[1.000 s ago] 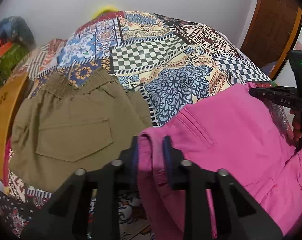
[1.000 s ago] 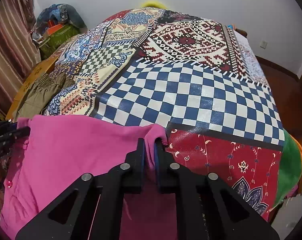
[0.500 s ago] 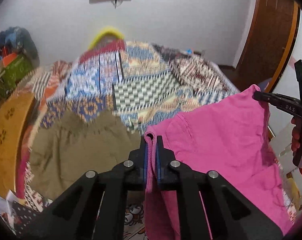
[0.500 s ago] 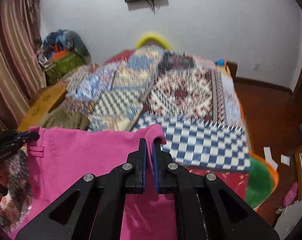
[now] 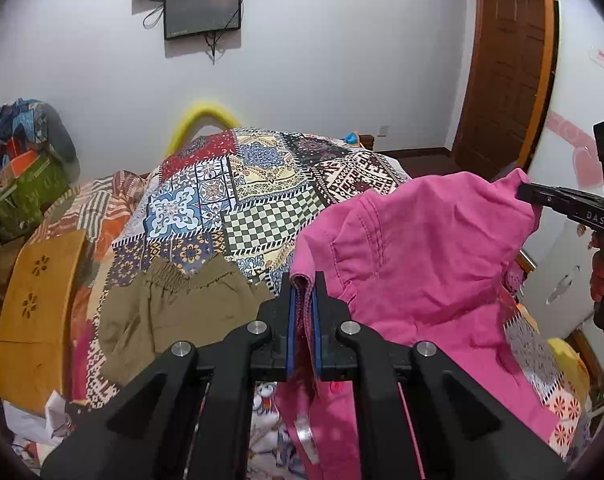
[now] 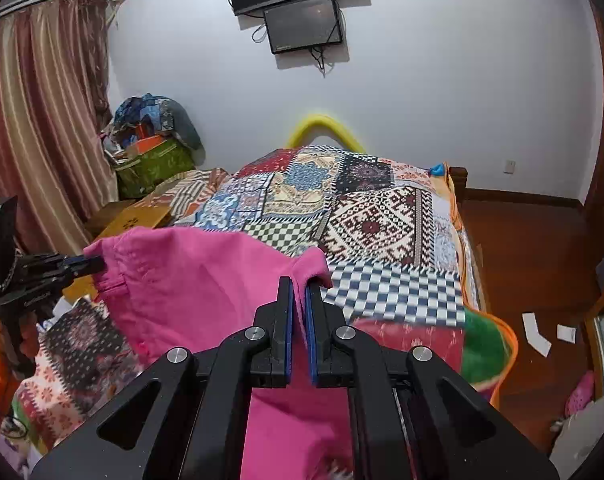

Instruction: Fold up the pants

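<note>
The pink pants (image 5: 421, 248) hang by their waistband between my two grippers, lifted above the bed. My left gripper (image 5: 303, 280) is shut on one waistband corner. My right gripper (image 6: 298, 282) is shut on the other corner of the pink pants (image 6: 206, 280). The right gripper also shows at the right edge of the left wrist view (image 5: 525, 192), and the left gripper at the left edge of the right wrist view (image 6: 98, 264). The legs hang down out of sight below.
Olive-green pants (image 5: 174, 312) lie flat on the patchwork bedspread (image 5: 262, 184) at the left. A wooden board (image 5: 38, 304) stands at the bed's left side. Boxes and clutter (image 6: 154, 148) sit in the far left corner. A door (image 5: 505, 64) is at right.
Both grippers have lifted the pink pants off the bed and raised them; the views tilted up from the bedspread to the wall and TV. Both stayed shut on the waistband.
</note>
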The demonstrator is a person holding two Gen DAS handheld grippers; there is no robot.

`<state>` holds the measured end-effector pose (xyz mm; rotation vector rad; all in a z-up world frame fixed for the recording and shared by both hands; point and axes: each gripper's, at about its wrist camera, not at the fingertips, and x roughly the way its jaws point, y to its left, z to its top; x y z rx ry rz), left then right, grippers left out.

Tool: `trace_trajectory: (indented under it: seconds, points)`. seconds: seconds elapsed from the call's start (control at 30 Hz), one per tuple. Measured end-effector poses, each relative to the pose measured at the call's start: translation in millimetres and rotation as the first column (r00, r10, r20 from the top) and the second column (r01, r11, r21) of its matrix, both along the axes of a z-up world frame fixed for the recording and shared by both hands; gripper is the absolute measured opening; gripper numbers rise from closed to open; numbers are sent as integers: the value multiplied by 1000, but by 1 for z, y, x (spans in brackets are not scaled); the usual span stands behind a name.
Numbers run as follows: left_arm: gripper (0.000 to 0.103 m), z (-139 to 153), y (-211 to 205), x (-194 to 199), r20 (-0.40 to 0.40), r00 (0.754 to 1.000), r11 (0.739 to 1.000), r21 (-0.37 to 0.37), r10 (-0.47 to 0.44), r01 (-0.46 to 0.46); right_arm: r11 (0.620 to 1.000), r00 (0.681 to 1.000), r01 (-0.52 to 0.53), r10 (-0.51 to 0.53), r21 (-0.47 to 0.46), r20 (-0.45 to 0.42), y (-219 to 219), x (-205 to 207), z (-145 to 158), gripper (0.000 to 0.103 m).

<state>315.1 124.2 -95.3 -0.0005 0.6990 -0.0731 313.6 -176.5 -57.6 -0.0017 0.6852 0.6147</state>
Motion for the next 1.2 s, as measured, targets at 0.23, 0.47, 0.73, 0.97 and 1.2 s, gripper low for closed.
trace_trajectory:
  seconds: [0.23,0.47,0.73,0.97,1.2]
  points:
    - [7,0,-10,-49,-2,1000,1000,2,-15,15,999,999,1,1,50,-33,-13,-46,0,5]
    - [7,-12,-16,-94,-29,999,999,-25,-27,26,998,996,7,-2,65,-89,-25,-87,-9,5]
    - [7,-48,-27,-138,-100,994,999,-32,-30,27,997,980,44,-31,64,-196,-35,-135,-52,5]
    - [7,-78,-33,-173,-150,988,999,-20,-36,34,999,970,51,-48,9,-239,-41,-161,-80,5]
    - [7,-111,-32,-193,-220,975,1000,-11,-22,20,996,958,61,-75,-61,-276,-46,-180,-109,5]
